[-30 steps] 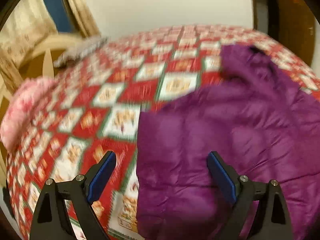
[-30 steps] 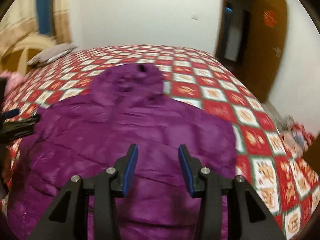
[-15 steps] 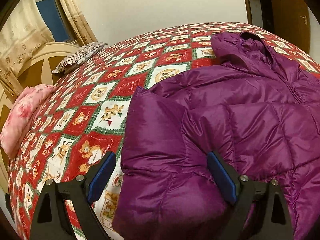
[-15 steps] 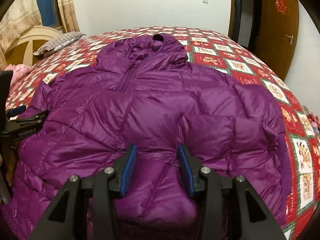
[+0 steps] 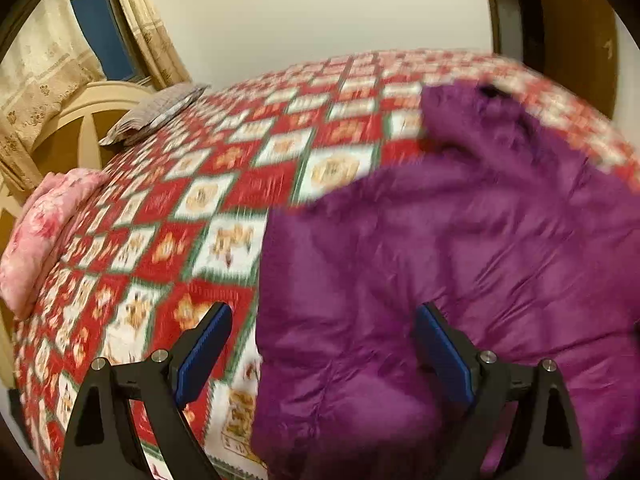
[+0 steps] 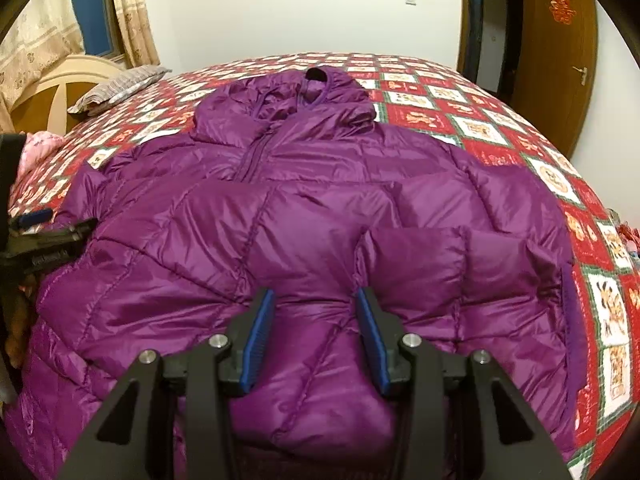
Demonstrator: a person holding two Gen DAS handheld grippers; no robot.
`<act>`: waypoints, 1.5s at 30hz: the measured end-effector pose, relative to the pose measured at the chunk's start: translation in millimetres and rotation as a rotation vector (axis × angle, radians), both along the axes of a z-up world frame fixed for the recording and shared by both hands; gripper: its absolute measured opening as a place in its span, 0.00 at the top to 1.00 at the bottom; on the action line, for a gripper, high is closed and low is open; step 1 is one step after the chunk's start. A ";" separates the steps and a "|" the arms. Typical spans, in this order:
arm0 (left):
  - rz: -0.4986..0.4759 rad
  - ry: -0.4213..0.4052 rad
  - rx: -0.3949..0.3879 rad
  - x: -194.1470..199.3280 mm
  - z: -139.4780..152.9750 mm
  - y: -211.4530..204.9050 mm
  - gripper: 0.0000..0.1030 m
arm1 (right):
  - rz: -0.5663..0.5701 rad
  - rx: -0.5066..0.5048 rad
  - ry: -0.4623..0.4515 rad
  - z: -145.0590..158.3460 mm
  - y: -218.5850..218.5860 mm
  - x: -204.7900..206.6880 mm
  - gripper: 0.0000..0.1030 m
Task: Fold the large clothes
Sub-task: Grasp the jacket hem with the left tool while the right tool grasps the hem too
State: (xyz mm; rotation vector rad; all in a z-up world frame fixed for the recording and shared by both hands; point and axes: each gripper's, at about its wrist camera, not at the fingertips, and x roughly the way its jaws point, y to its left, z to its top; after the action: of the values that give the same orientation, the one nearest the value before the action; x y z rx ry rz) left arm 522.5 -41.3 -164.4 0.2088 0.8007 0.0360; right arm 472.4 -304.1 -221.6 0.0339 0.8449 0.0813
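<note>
Both grippers hang empty over the purple down jacket point(image 6: 320, 208), which lies face up on the quilted bed cover point(image 6: 500, 136), hood farthest from you. Your right gripper point(image 6: 316, 320) is part spread above the jacket's near hem, beside the folded-in sleeve point(image 6: 420, 264); your left gripper point(image 5: 324, 344) gapes wide at the jacket's left edge. Pinch deep through the puffy layers, then fold hem toward hood

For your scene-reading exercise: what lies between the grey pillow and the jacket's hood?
Only bare bedspread between the pillow and hood, clearest in the right wrist view.
</note>
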 end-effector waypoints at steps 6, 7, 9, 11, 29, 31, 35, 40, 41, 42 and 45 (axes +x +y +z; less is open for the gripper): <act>-0.074 0.053 -0.110 50.9 35.3 -17.5 0.10 | 0.048 0.038 0.018 28.3 -19.7 17.1 0.40; -0.072 0.062 -0.116 59.7 37.0 -21.6 0.10 | 0.049 0.044 0.011 35.7 -23.6 24.7 0.40; -0.073 0.089 -0.116 92.1 38.2 -35.6 0.10 | 0.040 0.048 0.003 49.6 -32.7 45.0 0.38; -0.073 0.094 -0.106 120.1 39.0 -49.0 0.10 | 0.027 0.046 -0.004 59.0 -40.2 68.5 0.36; -0.101 0.198 -0.125 298.5 -13.2 -107.5 0.11 | -0.081 0.170 0.131 21.5 -77.7 297.4 0.35; -0.124 0.206 -0.162 301.3 -18.4 -106.1 0.37 | -0.071 0.178 0.165 9.1 -76.8 308.6 0.35; -0.207 0.212 -0.194 297.0 -21.2 -113.3 0.94 | -0.028 0.144 0.144 7.4 -72.1 313.3 0.95; -0.250 0.082 -0.123 267.5 10.6 -115.5 0.98 | -0.017 0.096 0.044 32.0 -72.4 289.4 0.95; -0.256 0.059 -0.125 258.9 20.5 -112.5 0.98 | -0.019 0.099 0.012 41.7 -74.1 278.0 0.95; -0.261 0.034 -0.131 248.5 30.8 -108.0 0.98 | -0.022 0.101 -0.010 47.9 -74.2 271.7 0.95; -0.286 -0.027 -0.156 213.5 56.7 -96.9 0.98 | -0.012 0.078 -0.104 75.5 -72.0 230.8 0.96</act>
State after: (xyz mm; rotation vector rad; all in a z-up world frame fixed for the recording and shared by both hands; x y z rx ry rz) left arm 736.0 -138.2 -107.7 0.1734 0.7369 -0.2919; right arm 703.2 -376.0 -146.2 0.1066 0.7378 0.1041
